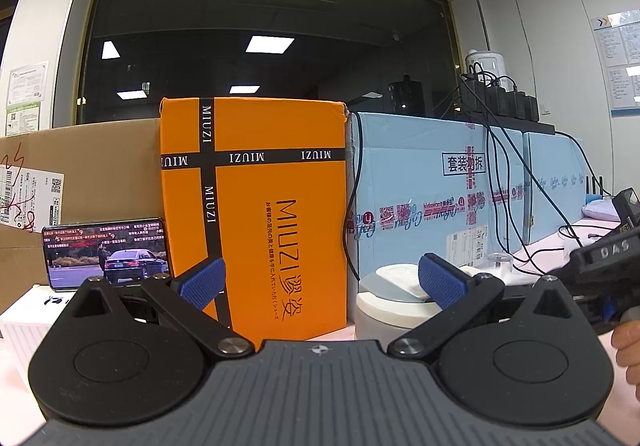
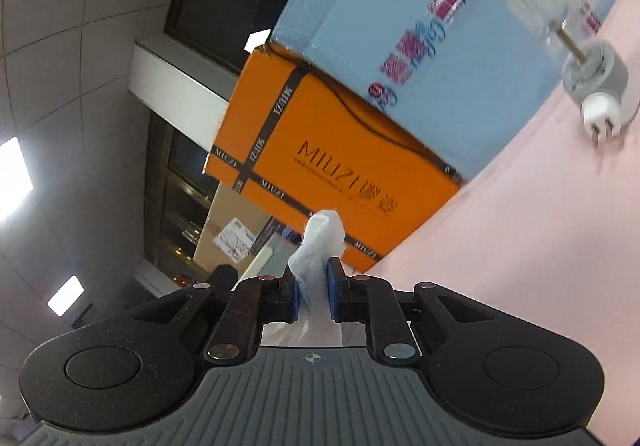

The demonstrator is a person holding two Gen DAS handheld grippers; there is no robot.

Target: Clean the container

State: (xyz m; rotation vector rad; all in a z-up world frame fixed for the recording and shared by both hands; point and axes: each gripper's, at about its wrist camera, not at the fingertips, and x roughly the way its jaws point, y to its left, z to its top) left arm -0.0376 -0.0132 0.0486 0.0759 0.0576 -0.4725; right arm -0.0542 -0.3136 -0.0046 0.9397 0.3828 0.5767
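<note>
A round white container with a grey lid stands on the pink table in front of the light blue box, just behind my left gripper's right finger. My left gripper is open and empty, with its blue pads wide apart. My right gripper is shut on a crumpled white tissue and is tilted, held above the table. The right gripper also shows at the right edge of the left wrist view.
An orange MIUZI box stands upright ahead, with a brown carton to its left and a light blue box to its right. A phone plays video on a white box. Cables hang over the blue box. A grey device with a plug lies on the pink table.
</note>
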